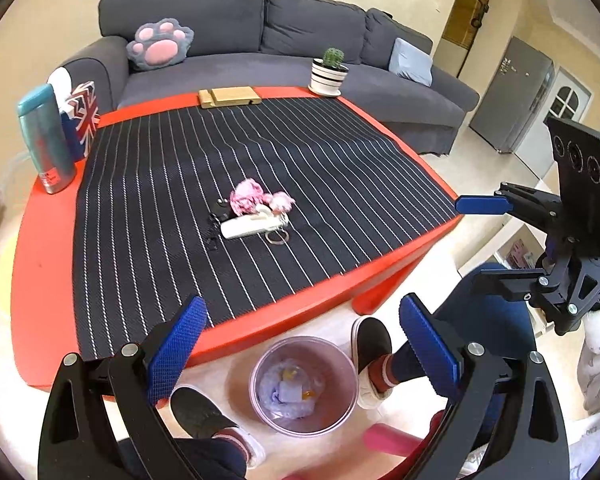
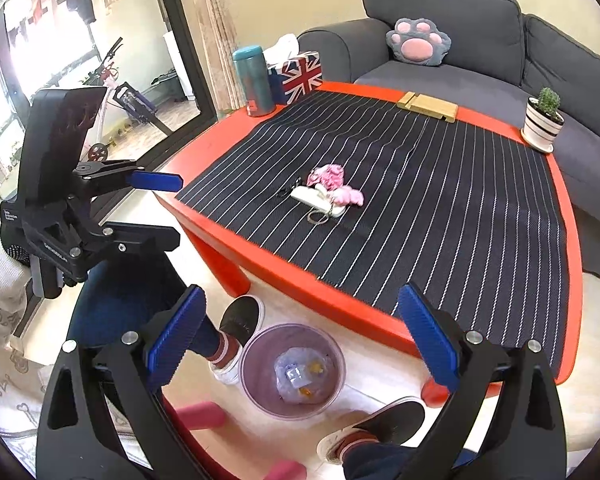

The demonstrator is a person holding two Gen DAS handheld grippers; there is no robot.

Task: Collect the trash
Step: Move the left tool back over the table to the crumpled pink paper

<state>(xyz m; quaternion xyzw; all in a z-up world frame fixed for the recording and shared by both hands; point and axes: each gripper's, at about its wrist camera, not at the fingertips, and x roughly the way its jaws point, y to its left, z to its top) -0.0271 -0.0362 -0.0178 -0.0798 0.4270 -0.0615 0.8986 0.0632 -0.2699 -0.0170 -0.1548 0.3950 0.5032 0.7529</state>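
A translucent purplish bin point(image 1: 340, 364) point(image 2: 260, 354) stands on the floor by the red table's near edge, with crumpled pale trash point(image 1: 292, 394) point(image 2: 302, 376) inside. My left gripper point(image 1: 304, 350) point(image 2: 164, 210) hovers above the bin, open, nothing between its blue pads. My right gripper point(image 2: 302, 340) point(image 1: 488, 242) is also open and empty, over the bin from the other side. On the striped cloth lies a pink fluffy bundle point(image 1: 248, 196) point(image 2: 332, 176) beside a white oblong object point(image 1: 248, 226) point(image 2: 312, 196) with a metal ring.
The red table point(image 1: 44, 260) point(image 2: 300, 278) carries a teal bottle point(image 1: 46, 140), a Union Jack tissue box point(image 1: 86, 114), a wooden block point(image 1: 228, 96) and a potted cactus point(image 1: 330, 74). A grey sofa stands behind. A person's feet point(image 1: 374, 344) flank the bin.
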